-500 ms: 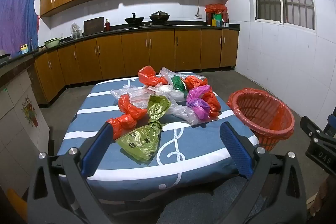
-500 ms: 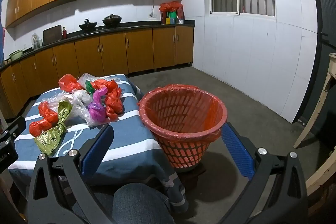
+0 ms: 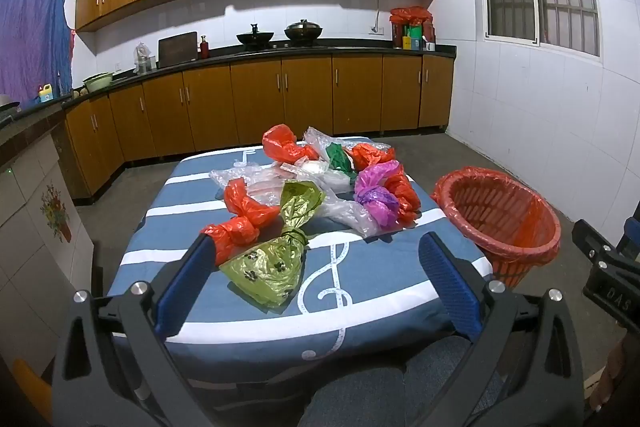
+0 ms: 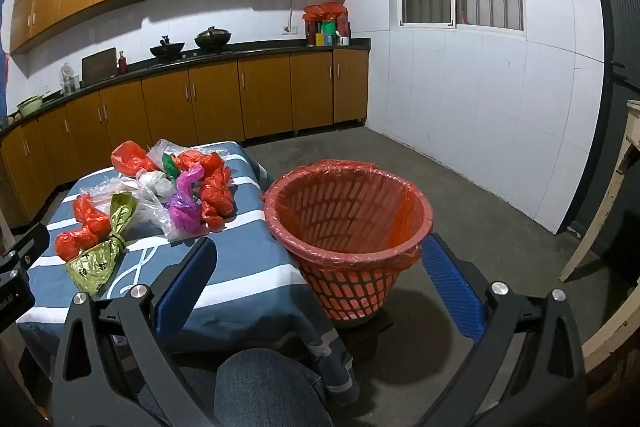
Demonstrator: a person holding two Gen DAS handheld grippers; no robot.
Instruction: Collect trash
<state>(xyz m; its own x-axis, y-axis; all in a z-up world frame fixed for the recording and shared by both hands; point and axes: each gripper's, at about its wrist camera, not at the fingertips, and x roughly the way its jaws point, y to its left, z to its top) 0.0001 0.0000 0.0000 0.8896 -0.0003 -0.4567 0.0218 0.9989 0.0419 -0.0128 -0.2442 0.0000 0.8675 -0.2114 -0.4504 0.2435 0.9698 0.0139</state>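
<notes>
Several knotted plastic bags lie in a heap on the blue striped table (image 3: 248, 311): a green bag (image 3: 276, 259) nearest me, an orange bag (image 3: 240, 219) to its left, a purple bag (image 3: 376, 195), more orange, clear and dark green ones behind. An orange basket (image 3: 500, 223) lined with an orange bag stands right of the table; it also shows in the right wrist view (image 4: 348, 219). My left gripper (image 3: 316, 279) is open and empty, just short of the green bag. My right gripper (image 4: 320, 283) is open and empty, in front of the basket.
Wooden kitchen cabinets (image 3: 256, 99) with a dark counter run along the back wall. A tiled white wall (image 4: 480, 107) is on the right. A wooden frame (image 4: 608, 195) stands at the far right. A knee in jeans (image 4: 260, 387) is below the grippers.
</notes>
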